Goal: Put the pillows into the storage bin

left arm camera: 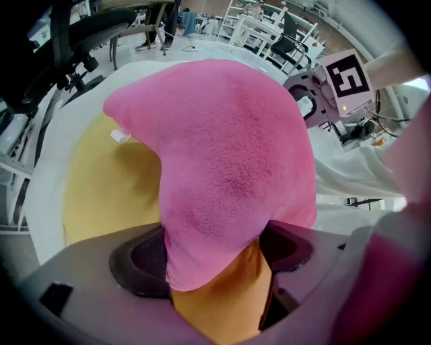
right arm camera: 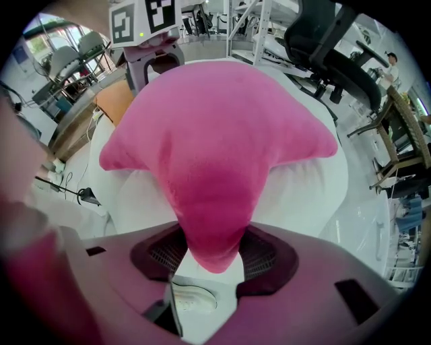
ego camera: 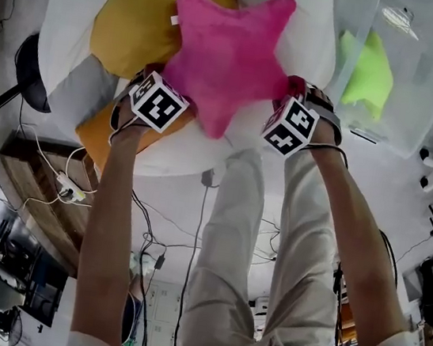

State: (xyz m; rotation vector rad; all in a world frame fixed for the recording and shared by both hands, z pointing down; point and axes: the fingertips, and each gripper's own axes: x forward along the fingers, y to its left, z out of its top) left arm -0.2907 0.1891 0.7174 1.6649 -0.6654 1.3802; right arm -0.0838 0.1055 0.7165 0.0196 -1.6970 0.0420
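Over the white cushion (ego camera: 316,30), a pink star pillow (ego camera: 226,58) sat between both grippers, one point of the star in each. Whether its underside touched the cushion could not be told.

Left gripper (left arm camera: 212,253): jaws clamped on the star's lower-left point, plush bunched between the dark pads. Orange fabric showed directly below the pinched tip. The marker cube (ego camera: 158,102) faced up towards the head camera.

Right gripper (right arm camera: 212,249): jaws clamped on the star's lower-right point, the tip pressed narrow between the ribbed pads. White cushion was visible beneath and behind it. Its marker cube (ego camera: 291,127) was also turned up.

Both of the person's forearms reached forward and ran roughly parallel, with light trousers (ego camera: 234,275) between them.

Other pillows: a yellow pillow (ego camera: 138,21) lay on the cushion's left half, partly covered by the star. An orange pillow (ego camera: 98,132) stuck out from under the cushion's near-left edge, just below the left gripper.

Storage bin (ego camera: 422,77): clear plastic, to the right of the cushion and apart from both grippers. A green pillow (ego camera: 370,74) already lay inside it against the near wall. The pink star was outside the bin.

Floor at near left: a wooden bench (ego camera: 32,174) with white cables and a power strip. Black office chairs (right arm camera: 337,47) stood beyond the cushion in the right gripper view.
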